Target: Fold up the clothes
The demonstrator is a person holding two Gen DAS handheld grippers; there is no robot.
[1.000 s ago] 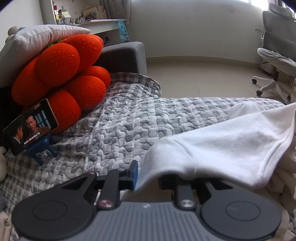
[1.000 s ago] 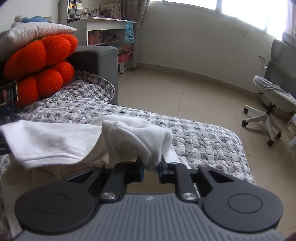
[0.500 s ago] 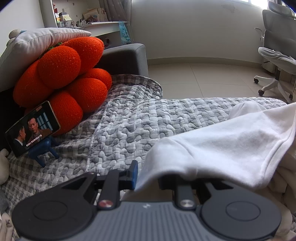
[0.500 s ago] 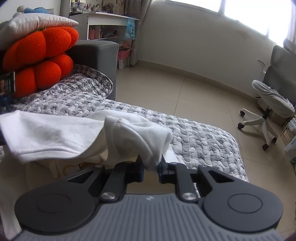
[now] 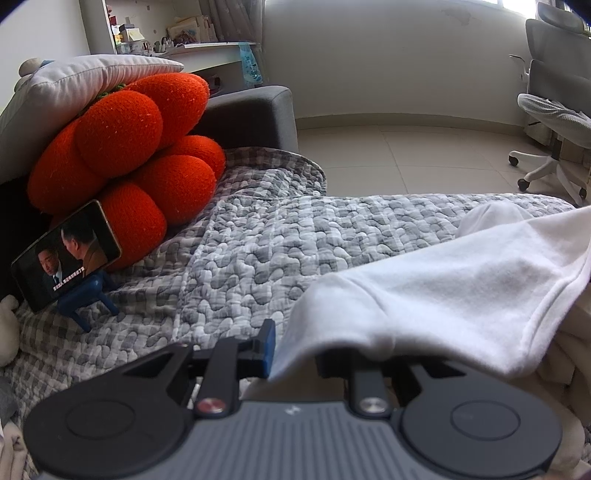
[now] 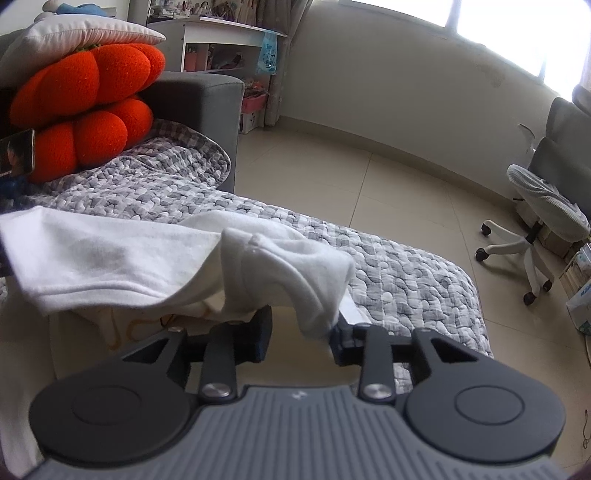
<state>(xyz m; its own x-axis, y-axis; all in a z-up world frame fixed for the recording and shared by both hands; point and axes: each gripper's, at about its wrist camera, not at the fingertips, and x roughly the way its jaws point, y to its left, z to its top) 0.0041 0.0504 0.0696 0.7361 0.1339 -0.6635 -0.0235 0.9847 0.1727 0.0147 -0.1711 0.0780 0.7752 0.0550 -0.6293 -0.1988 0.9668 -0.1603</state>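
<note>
Now the right tool has just been spreading its jaws, the soft white cotton garment draped slack between them, likely a release. Across, the left tool pinches the other edge, holding it above the grey quilted bedspread.

Tiled floor, grey sofa, office chair, bright window.

Black tongs with ribbed grey housing, round discs, silver screws
</note>
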